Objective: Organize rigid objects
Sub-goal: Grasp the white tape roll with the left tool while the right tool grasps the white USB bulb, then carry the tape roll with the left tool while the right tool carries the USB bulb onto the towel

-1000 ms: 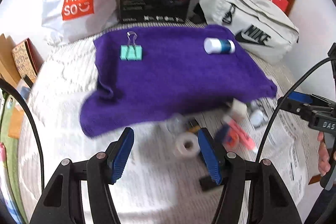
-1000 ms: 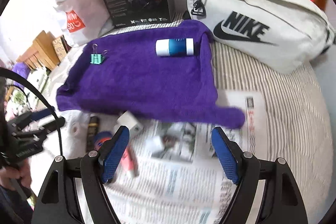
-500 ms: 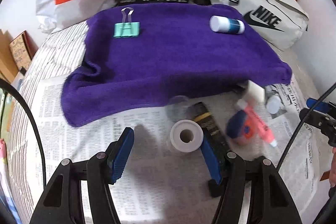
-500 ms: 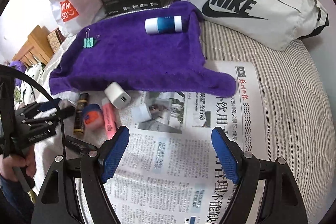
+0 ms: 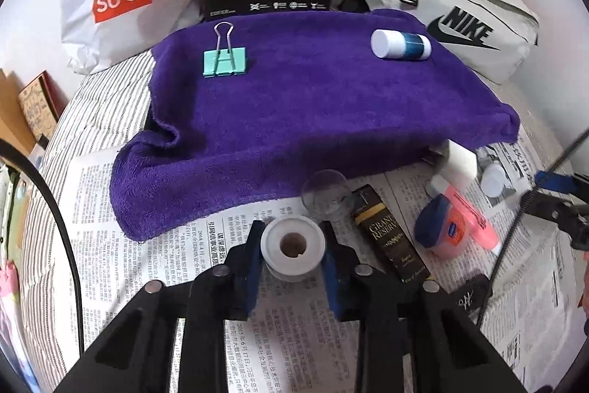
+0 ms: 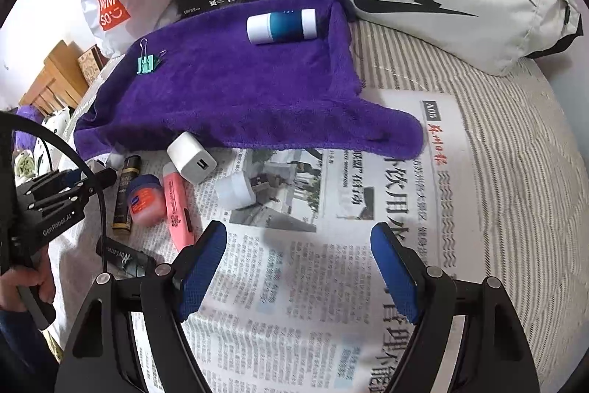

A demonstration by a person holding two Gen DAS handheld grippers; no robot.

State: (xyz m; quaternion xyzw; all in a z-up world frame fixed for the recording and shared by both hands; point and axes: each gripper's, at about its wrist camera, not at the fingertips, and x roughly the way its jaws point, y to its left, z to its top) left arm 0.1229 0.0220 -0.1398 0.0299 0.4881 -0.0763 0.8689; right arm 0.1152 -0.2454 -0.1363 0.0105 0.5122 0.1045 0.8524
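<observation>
So far only a mint-green metal binder clip (image 5: pixel 224 61) and a white-and-blue plastic bottle (image 5: pixel 400 44) lie on the purple towel (image 5: pixel 313 113). The left gripper (image 5: pixel 293 255) is clamped on a white tape roll (image 5: pixel 293 247) on the newspaper (image 5: pixel 184 245). The right gripper (image 6: pixel 298 267) is wide apart; several items near the towel's edge remain.

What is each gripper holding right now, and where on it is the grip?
The left gripper clamps the white tape roll by its curved outer sides, one pad on each. The right gripper is open, holding nothing.
</observation>
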